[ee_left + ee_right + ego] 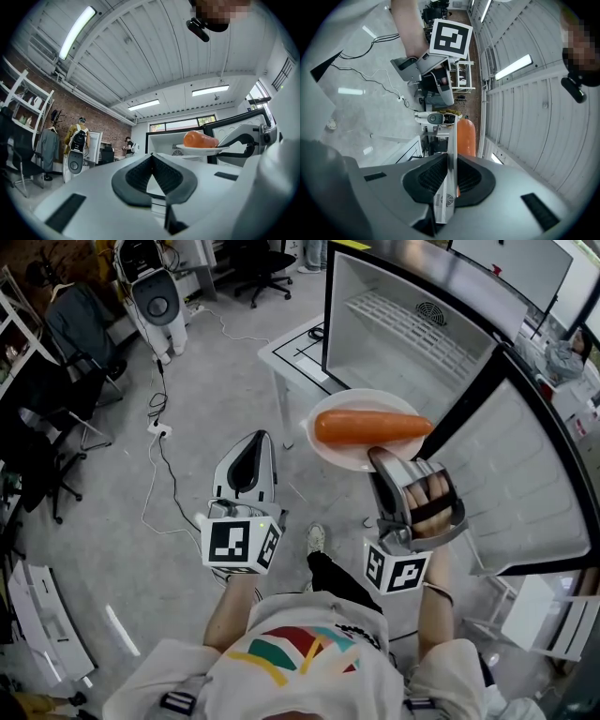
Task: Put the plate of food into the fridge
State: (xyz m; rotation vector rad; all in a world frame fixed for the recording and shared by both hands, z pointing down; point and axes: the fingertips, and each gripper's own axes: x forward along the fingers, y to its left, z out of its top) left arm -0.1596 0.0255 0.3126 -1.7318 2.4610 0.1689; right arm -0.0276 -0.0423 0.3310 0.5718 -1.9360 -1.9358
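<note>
The right hand-held gripper [382,457] is clamped on the near rim of the plate [330,451], with the carrot [370,427] lying crosswise. The open fridge [403,343] lies just beyond, upper right (the left hand-held gripper [255,439], closed and empty, is farther off).

Grey floor [94,549] w/ cables [153,488], pwr strip [157,429]; white table [286,352] bears open fridge [394,343].

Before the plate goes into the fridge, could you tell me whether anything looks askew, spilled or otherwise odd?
Nothing is spilled or damaged. The one thing to watch: the right gripper holds the plate by its near rim alone, so it juts out level, with the carrot lying loose on top.
</note>
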